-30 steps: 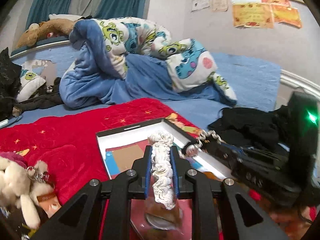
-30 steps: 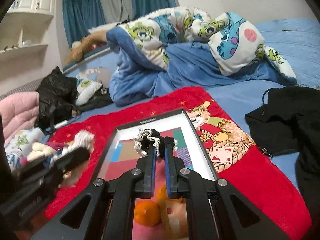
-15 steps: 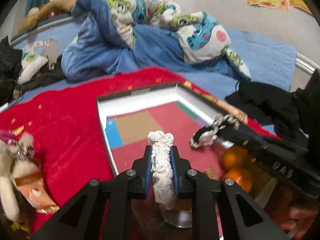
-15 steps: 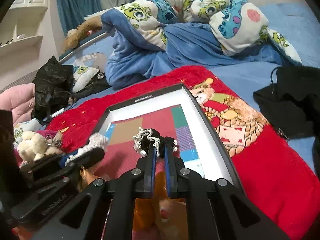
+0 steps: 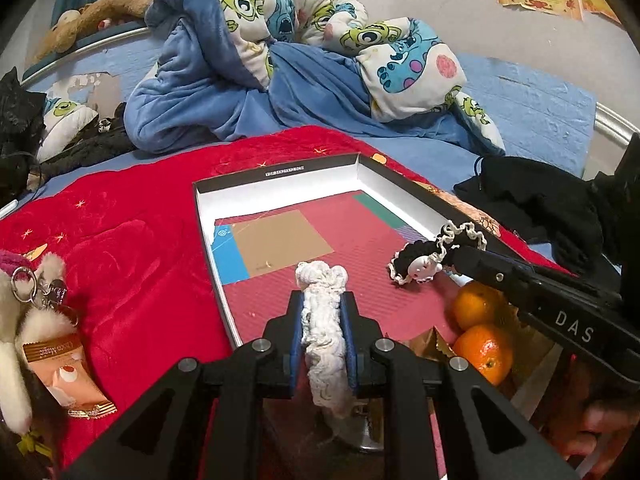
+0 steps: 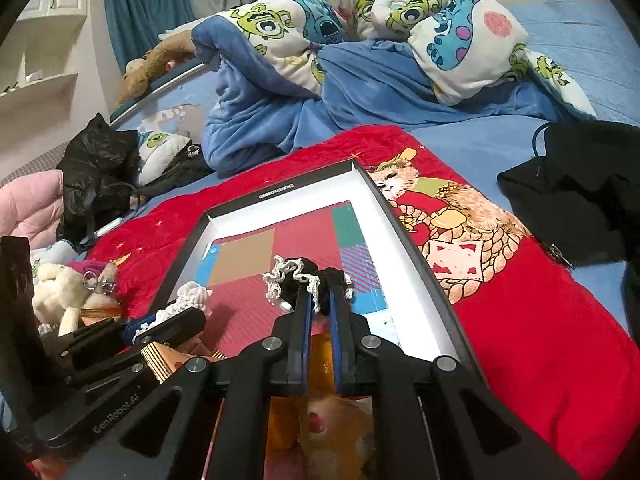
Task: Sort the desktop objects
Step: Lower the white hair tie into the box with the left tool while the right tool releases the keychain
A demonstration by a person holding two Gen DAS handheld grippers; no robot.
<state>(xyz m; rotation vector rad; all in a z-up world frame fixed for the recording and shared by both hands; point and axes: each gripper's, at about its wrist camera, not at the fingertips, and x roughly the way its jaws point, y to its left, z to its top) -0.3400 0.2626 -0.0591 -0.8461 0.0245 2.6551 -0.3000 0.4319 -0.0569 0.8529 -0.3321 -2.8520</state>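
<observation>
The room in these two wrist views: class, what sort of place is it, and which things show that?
Most likely a bedroom: a bed with a rumpled cartoon-monster duvet, a brown plush toy along the bed rail, and teal curtains behind.

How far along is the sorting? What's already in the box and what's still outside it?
Done: two oranges already lie in the black-rimmed white box. In hand: the left gripper is shut on a white crocheted scrunchie, and the right gripper is shut on a black crocheted scrunchie with white trim, both over the box, not released. Left: the cream plush keychain and orange snack packet lie outside on the red blanket.
</observation>
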